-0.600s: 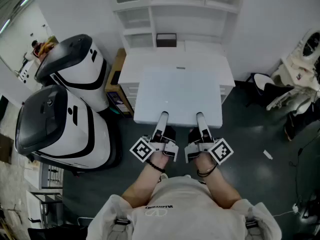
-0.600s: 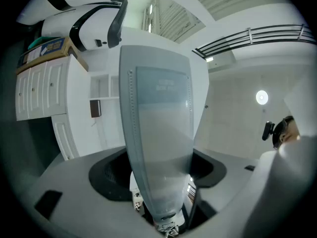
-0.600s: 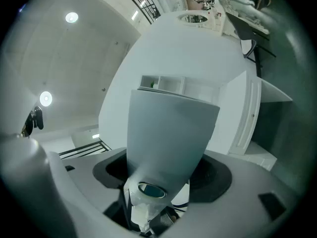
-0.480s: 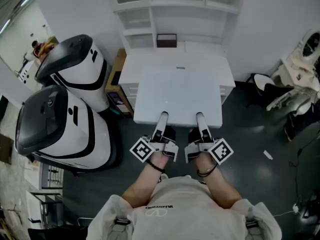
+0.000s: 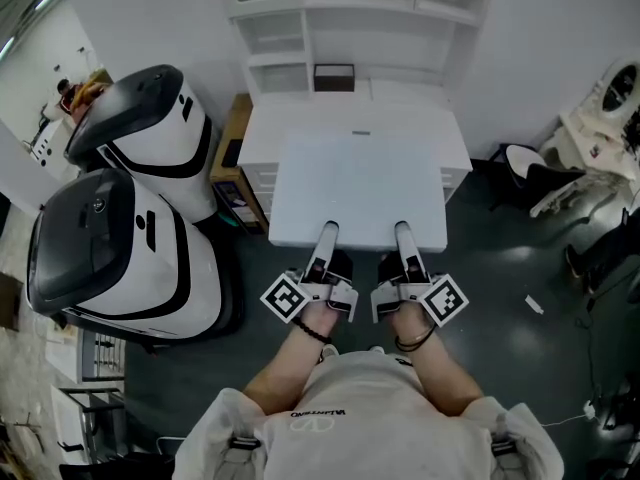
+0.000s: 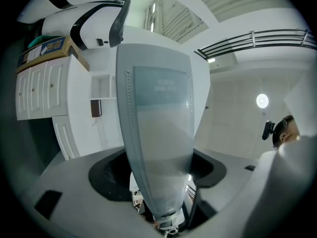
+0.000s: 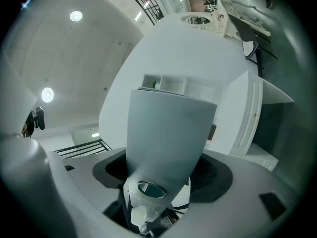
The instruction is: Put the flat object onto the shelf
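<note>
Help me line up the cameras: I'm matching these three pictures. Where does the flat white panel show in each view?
Head view: the flat panel fills the centre, a pale rectangle in front of the shelf unit.
Left gripper view: centre, a tall foreshortened slab rising from the bottom.
Right gripper view: centre, likewise rising from the bottom.
Shared landmark: the small dark box on the shelf, left of the panel in the left gripper view, right of it in the right gripper view.

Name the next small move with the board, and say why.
Probably ease the board forward toward the shelf, keeping it level. The left gripper and right gripper both clamp its near edge, and its far edge appears short of the shelf openings.
</note>
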